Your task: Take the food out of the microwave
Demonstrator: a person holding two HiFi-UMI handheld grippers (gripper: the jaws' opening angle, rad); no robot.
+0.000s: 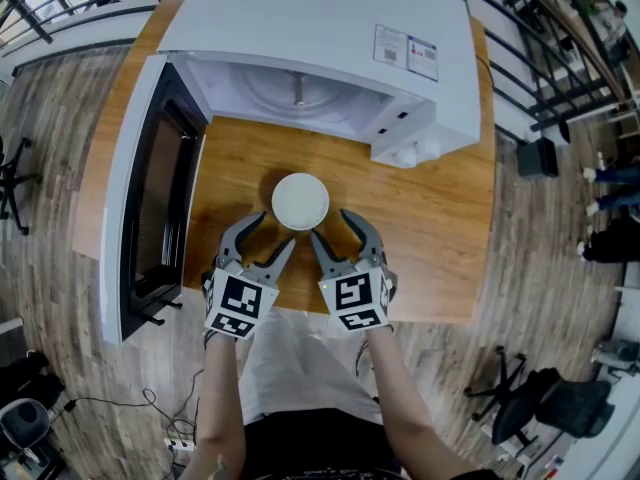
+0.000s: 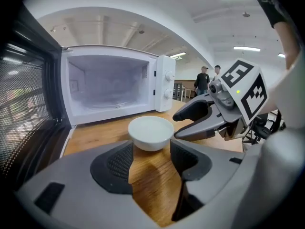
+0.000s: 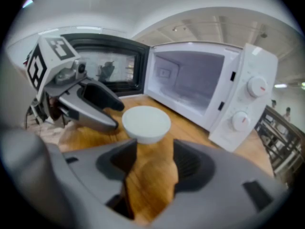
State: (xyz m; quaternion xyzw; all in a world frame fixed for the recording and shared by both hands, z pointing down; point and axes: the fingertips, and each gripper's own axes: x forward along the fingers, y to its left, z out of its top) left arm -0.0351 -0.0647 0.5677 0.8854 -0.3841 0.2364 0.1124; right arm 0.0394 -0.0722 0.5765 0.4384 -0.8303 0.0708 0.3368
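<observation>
1. Bowl [image 1: 300, 200], white and round, stands on the wooden table [image 1: 440, 218] in the centre of the head view, outside the microwave [image 1: 320, 28] and just in front of its open cavity. We cannot tell what it holds.
2. Microwave door [image 1: 150, 198] is swung fully open towards the left of the frame. The cavity shows only the glass turntable [image 1: 300, 93].
3. Left gripper [image 1: 272, 233] is below and left of the bowl, pointing towards it. In the left gripper view its jaws stand apart with only bare table between them. The bowl [image 2: 150, 132] lies just past the jaw tips, and we see no contact.
4. Right gripper [image 1: 332, 226] is below and right of the bowl, mirroring the left. In the right gripper view its jaws are likewise spread and grasp nothing. The bowl [image 3: 146, 123] sits just beyond the tips, untouched.
5. In the head view the two grippers are close beside each other, with the bowl near their tips and centred above the gap between them.
6. Two dials [image 3: 250, 104] are on the microwave's control panel, right of centre in the right gripper view.
7. Two people [image 2: 204, 80] stand in the background, right of centre in the left gripper view.
</observation>
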